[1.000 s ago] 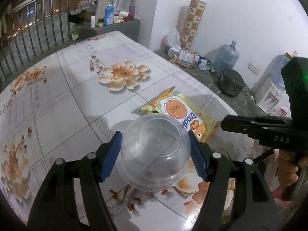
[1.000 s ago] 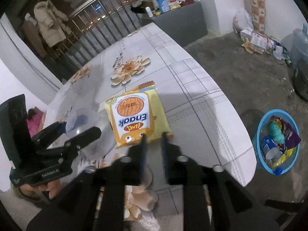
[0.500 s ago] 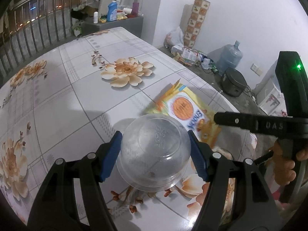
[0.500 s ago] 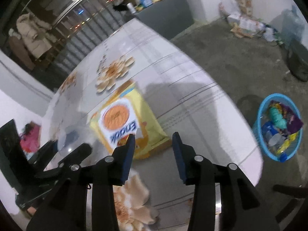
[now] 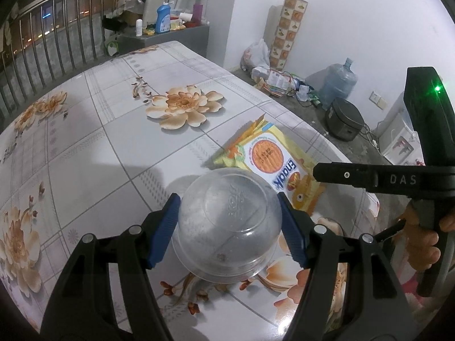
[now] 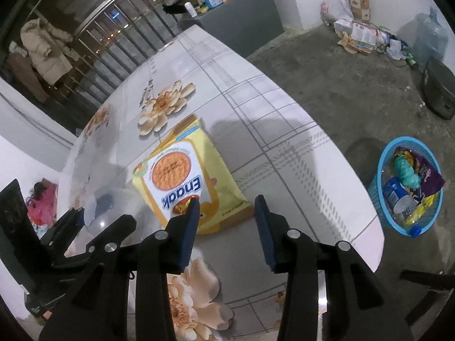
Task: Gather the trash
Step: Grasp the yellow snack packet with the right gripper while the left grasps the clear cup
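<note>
My left gripper [image 5: 227, 199] is shut on a clear plastic bowl [image 5: 230, 221], held upside down just above the flowered table [image 5: 99, 156], with a blue pad on each side of it. A yellow Enaak snack packet [image 6: 182, 176] lies flat on the table beyond the bowl. My right gripper [image 6: 227, 201] hovers open over the packet's near corner and its pads press on nothing. In the left wrist view that packet [image 5: 270, 159] lies between the bowl and the right gripper's black body [image 5: 369, 176], which a hand holds. The bowl [image 6: 105, 201] also shows at the lower left of the right wrist view.
A blue basket [image 6: 375, 187] with wrappers and a bottle stands on the concrete floor off the table's right edge. A water jug [image 5: 338, 82], a black cooker [image 5: 344, 119] and paper clutter line the far wall. A metal railing [image 5: 57, 51] runs behind the table.
My right gripper's jaws went from nearly shut to open, and the gripper rolled a little above the packet. My left gripper has kept still with the bowl in it.
</note>
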Tool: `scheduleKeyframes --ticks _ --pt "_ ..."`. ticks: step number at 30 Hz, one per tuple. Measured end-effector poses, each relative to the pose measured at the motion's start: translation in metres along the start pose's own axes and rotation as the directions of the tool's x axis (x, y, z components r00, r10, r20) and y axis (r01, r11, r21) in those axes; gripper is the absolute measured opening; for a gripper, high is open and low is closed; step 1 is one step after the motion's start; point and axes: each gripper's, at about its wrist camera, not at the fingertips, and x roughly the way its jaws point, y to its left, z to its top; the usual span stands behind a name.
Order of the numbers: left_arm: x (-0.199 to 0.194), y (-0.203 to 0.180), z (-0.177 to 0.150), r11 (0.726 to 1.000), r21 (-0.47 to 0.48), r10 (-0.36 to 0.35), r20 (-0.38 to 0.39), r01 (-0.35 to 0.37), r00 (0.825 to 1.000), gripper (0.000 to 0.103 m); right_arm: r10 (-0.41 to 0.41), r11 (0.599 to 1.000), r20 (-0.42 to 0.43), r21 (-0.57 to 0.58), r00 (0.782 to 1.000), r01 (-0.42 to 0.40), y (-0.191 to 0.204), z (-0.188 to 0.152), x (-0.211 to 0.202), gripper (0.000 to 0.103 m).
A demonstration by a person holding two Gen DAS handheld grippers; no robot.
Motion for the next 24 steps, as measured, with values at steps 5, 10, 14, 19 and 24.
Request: scheduleKeyframes --ticks 5,10,14,19,24 --pt "0.0 0.0 0.0 1.0 -0.002 0.0 0.002 0.0 1.0 0.064 -0.025 1.0 0.026 -0.013 0.999 0.025 0.0 0.003 -0.004 0.04" --pt "-0.006 -0.001 0.002 1.0 -0.006 0.002 0.011 -0.002 1.0 0.064 -0.033 0.999 0.033 -0.026 0.999 0.034 0.001 0.007 -0.003 0.04" --pt "-0.019 -0.001 0.004 1.0 -0.009 -0.002 0.037 0.003 0.999 0.064 -0.035 0.999 0.029 -0.032 0.999 0.036 0.002 0.008 0.0 0.04" --pt "-0.041 0.007 0.015 0.996 -0.044 -0.07 0.095 0.074 0.993 0.064 -0.043 0.999 0.03 -0.031 0.999 0.044 0.003 0.007 -0.001 0.04" --pt "-0.034 0.003 0.028 0.997 -0.015 -0.079 0.104 0.081 0.991 0.064 -0.031 1.0 0.032 0.003 0.999 0.031 -0.002 0.004 -0.006 0.04"
